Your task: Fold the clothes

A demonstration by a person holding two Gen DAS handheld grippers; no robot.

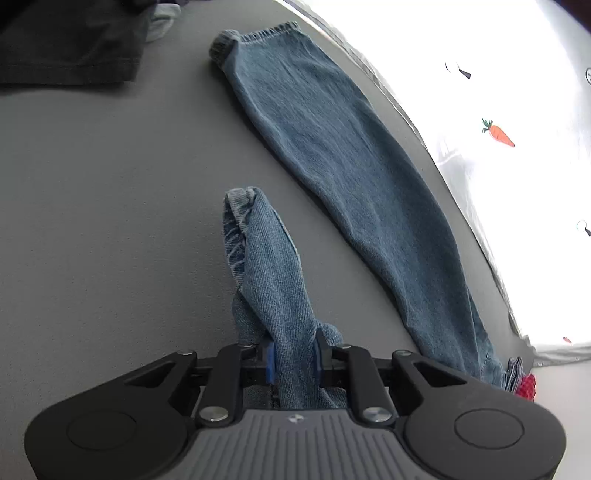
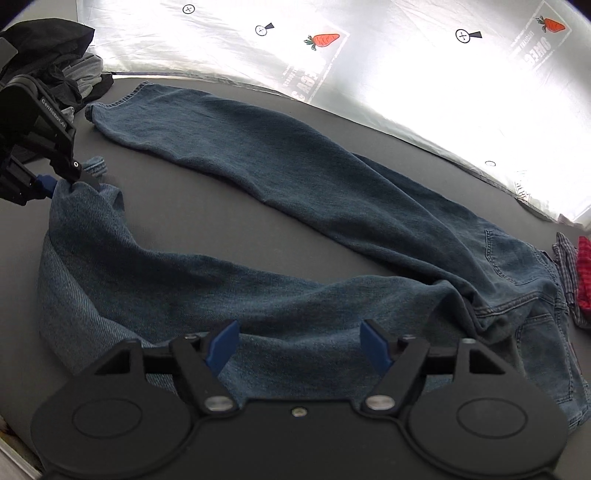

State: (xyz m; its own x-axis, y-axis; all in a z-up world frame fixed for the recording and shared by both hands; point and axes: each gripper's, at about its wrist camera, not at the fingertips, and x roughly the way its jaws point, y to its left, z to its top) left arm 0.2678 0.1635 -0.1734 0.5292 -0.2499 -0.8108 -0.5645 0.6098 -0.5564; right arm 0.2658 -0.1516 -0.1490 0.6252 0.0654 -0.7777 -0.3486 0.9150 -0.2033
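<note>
Lying spread on the grey table (image 2: 207,221): blue jeans (image 2: 295,177), legs splayed apart in a V. Far leg (image 1: 332,147) flat and straight, running along the table's back edge, its hem (image 1: 258,35) toward the pile of dark clothes (image 2: 48,55). Near leg (image 2: 166,291) curves across the table's front, its end lifted off the surface. Waist and back pockets (image 2: 517,266) at the right end, just beside a checked and red cloth (image 2: 576,273).

Left gripper (image 1: 293,356): fingers closed tight on the near leg close to its hem, denim bunched between the blue pads (image 1: 269,360). Hem end (image 1: 240,206) sticks out forward past the fingertips, inside of the cuff showing. Right wrist view confirms it: left gripper (image 2: 62,182) at the far left, pinching that leg end above the table.

Right gripper (image 2: 299,349): fingers spread wide, nothing between them. Sits over the middle of the near leg; blue pads (image 2: 221,349) either side of the denim. Contact with the fabric: cannot tell.

Behind the table: bright white sheet (image 2: 369,74) with a carrot print (image 2: 325,40) and small marker symbols. Dark garment (image 1: 66,40) flat on the table at upper left in the left wrist view, well apart from the jeans.
</note>
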